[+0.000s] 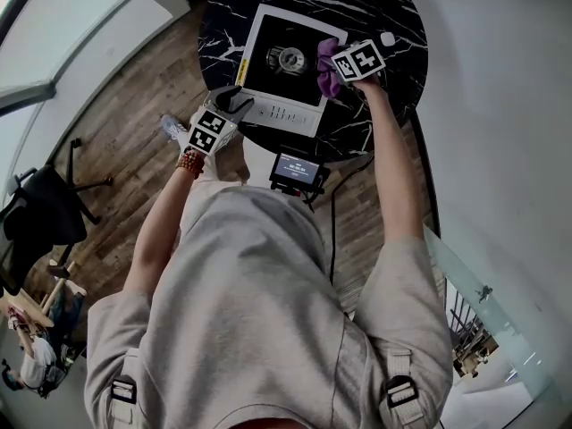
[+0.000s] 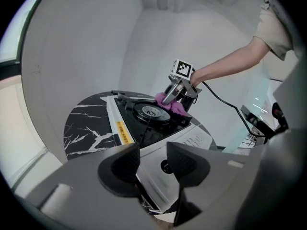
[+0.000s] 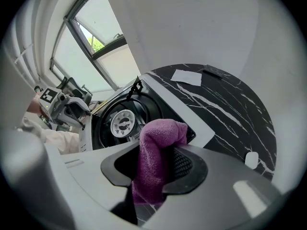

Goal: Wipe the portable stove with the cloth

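Soft, even daylight from the window (image 3: 93, 35), faint shadows, strong fisheye warp and dark rounded corners.

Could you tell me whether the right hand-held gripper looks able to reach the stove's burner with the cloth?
Probably yes: the right hand-held gripper grips the purple cloth just beside the burner, with nothing between them; the left hand-held gripper is off at the stove's front.
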